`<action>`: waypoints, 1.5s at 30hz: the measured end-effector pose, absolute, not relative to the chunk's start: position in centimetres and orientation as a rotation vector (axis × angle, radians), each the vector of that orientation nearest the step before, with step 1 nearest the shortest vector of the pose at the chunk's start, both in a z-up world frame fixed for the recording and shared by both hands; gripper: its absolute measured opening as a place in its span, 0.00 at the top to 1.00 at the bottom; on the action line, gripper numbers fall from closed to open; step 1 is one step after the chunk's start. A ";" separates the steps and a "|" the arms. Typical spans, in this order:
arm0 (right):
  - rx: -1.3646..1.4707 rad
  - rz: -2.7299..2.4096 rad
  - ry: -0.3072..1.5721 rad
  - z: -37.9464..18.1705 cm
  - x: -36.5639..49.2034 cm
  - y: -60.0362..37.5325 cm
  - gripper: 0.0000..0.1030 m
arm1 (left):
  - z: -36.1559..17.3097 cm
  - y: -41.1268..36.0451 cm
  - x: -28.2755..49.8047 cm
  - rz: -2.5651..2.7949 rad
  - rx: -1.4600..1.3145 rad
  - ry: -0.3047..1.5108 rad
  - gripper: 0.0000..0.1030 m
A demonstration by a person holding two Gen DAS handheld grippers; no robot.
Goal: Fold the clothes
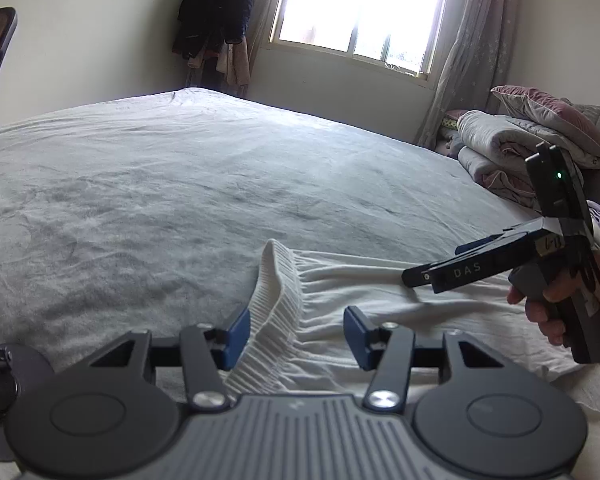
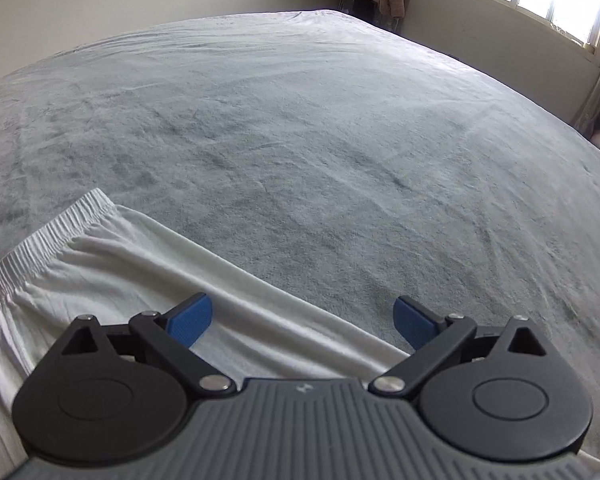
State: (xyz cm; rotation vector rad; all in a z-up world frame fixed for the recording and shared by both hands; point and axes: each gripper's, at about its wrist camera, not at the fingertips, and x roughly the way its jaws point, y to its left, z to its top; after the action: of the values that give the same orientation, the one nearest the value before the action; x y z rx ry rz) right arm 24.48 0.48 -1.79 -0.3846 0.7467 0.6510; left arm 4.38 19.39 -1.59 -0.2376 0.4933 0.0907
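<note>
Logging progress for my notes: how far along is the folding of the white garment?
Barely begun. The white ribbed-waistband garment lies spread on the grey plush bedspread, no fold visible. The left gripper straddles the waistband, open; the right gripper hovers open over the fabric. Grasping and every fold remain.

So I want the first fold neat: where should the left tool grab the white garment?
Take the ribbed waistband of the white garment, probably coming straight ahead along the bed. It stands up in a thick ridge between the open left tool fingers.

"das" on right gripper (image 1: 418, 278)
</note>
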 end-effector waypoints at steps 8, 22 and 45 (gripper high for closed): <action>-0.276 0.641 0.791 -2.6 24.8 -0.4 0.12 | -2.9 18.6 5.2 0.049 -0.146 0.617 0.73; -0.330 0.620 0.759 0.9 20.7 0.5 0.95 | -3.4 19.6 5.4 0.048 -0.162 0.638 0.80; -0.269 0.745 0.730 5.6 4.1 -2.0 0.95 | -4.1 21.3 4.3 0.020 -0.299 0.579 0.82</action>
State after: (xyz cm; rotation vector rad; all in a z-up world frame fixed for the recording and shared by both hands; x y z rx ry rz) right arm 4.09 -1.97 5.58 -0.2687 0.7301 0.7452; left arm 4.33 21.30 -4.06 -0.2991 0.5788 0.0198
